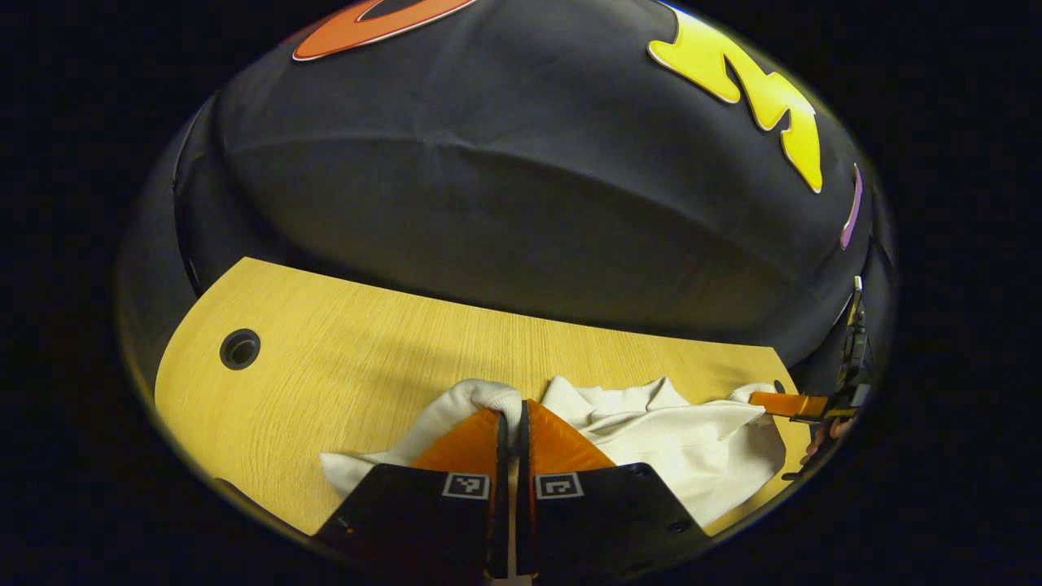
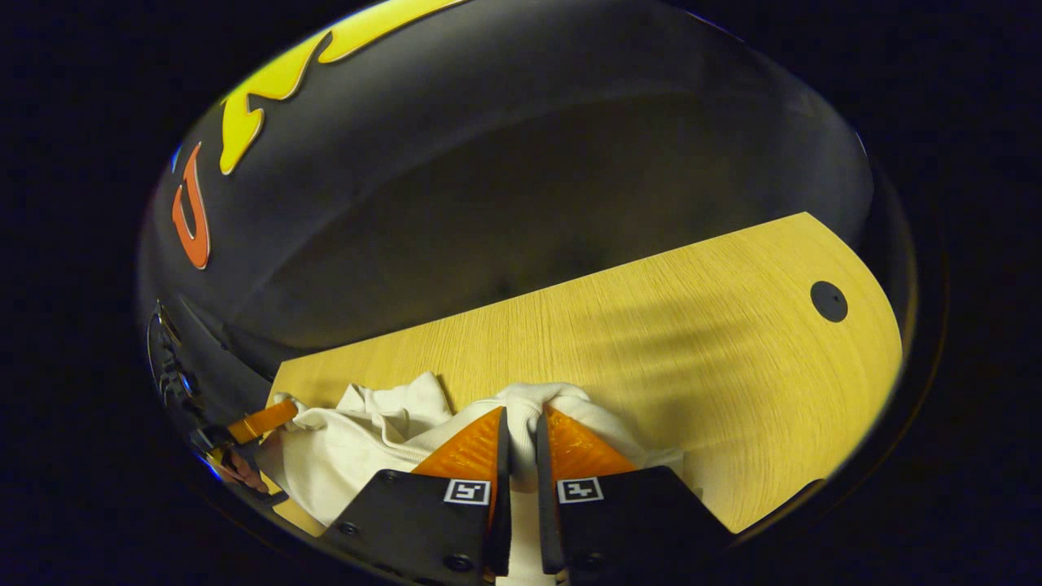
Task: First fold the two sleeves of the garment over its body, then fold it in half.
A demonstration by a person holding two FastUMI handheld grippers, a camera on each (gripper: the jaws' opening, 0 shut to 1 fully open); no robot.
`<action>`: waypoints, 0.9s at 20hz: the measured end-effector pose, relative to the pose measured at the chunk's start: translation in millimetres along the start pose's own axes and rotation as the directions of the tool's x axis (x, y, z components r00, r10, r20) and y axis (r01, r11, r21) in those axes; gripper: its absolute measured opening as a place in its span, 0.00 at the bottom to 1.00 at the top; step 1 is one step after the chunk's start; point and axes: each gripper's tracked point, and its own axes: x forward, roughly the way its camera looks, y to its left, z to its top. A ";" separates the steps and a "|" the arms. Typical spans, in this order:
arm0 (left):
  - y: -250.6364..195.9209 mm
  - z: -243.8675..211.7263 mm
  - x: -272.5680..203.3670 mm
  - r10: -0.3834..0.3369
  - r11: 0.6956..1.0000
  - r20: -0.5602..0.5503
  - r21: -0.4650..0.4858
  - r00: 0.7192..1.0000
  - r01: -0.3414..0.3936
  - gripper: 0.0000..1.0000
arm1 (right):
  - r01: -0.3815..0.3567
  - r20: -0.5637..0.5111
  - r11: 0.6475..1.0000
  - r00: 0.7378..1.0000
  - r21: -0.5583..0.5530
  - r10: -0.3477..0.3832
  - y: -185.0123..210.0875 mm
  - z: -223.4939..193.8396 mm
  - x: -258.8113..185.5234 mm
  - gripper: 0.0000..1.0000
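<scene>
A white garment lies bunched on the wooden table, near its front edge. My left gripper is shut on a raised fold of the cloth at the garment's left end. Farther right in the left gripper view, my right gripper pinches the garment's other end. In the right gripper view, the right gripper is shut on a lifted fold of the garment, and the left gripper holds the far left end. Between the two grips the cloth sags in wrinkles.
The table stretches bare beyond the garment to the booth's black cloth wall. A round cable hole sits at its far left, and another hole at its far right. A hand holds the right gripper at the table's edge.
</scene>
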 end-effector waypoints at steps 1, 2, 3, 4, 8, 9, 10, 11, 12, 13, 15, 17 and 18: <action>-3.4 1.4 -3.2 -0.011 1.000 0.005 0.002 1.000 0.011 0.08 | -0.007 0.009 1.000 1.000 0.017 0.007 1.6 2.0 -3.5 0.28; -5.6 4.9 -6.9 -0.017 1.000 0.009 0.012 1.000 0.017 0.16 | -0.014 0.031 0.999 0.999 0.036 0.013 3.8 9.5 -13.0 0.35; -3.8 9.2 -11.3 -0.005 0.999 0.017 0.033 1.000 0.005 0.21 | -0.019 0.055 0.999 0.998 0.051 0.017 6.7 15.4 -14.8 0.53; 0.2 21.9 -21.4 0.018 0.998 0.048 0.059 0.999 -0.021 0.39 | -0.018 0.084 0.998 0.996 0.052 0.013 7.2 24.6 -25.2 0.70; 7.3 71.4 -69.7 0.080 0.993 0.189 0.067 0.979 -0.094 0.97 | 0.003 0.175 1.000 0.985 0.010 -0.005 12.6 44.5 -75.4 0.78; 9.1 82.4 -87.7 0.098 0.992 0.226 0.058 0.969 -0.113 0.99 | 0.005 0.194 1.000 0.981 -0.013 -0.002 18.9 46.6 -95.2 0.77; 7.7 94.5 -109.4 0.105 0.992 0.260 0.046 0.960 -0.121 0.99 | 0.011 0.220 0.999 0.976 -0.043 -0.001 24.6 50.3 -114.5 0.82; 2.1 103.6 -130.2 0.105 0.992 0.295 0.035 0.950 -0.120 0.99 | 0.023 0.253 0.997 0.967 -0.077 -0.002 32.2 56.1 -135.5 0.92; -3.3 114.8 -155.4 0.104 0.992 0.336 0.030 0.936 -0.121 0.98 | 0.037 0.292 0.993 0.956 -0.111 -0.003 40.6 61.1 -156.3 0.93; -9.9 125.2 -182.4 0.104 0.992 0.377 0.034 0.920 -0.126 0.98 | 0.061 0.330 0.986 0.944 -0.155 -0.006 48.9 67.2 -181.7 0.87; -24.9 150.2 -243.3 0.123 0.984 0.474 0.054 0.872 -0.168 0.98 | 0.098 0.412 0.967 0.911 -0.234 0.008 69.6 77.1 -240.4 0.95; -44.4 169.4 -300.1 0.125 0.976 0.558 0.078 0.820 -0.202 0.98 | 0.115 0.500 0.948 0.865 -0.296 0.051 99.0 88.2 -301.0 0.93; -56.6 172.5 -321.2 0.109 0.975 0.581 0.097 0.807 -0.202 0.97 | 0.143 0.553 0.935 0.831 -0.325 0.065 109.1 93.8 -328.4 0.98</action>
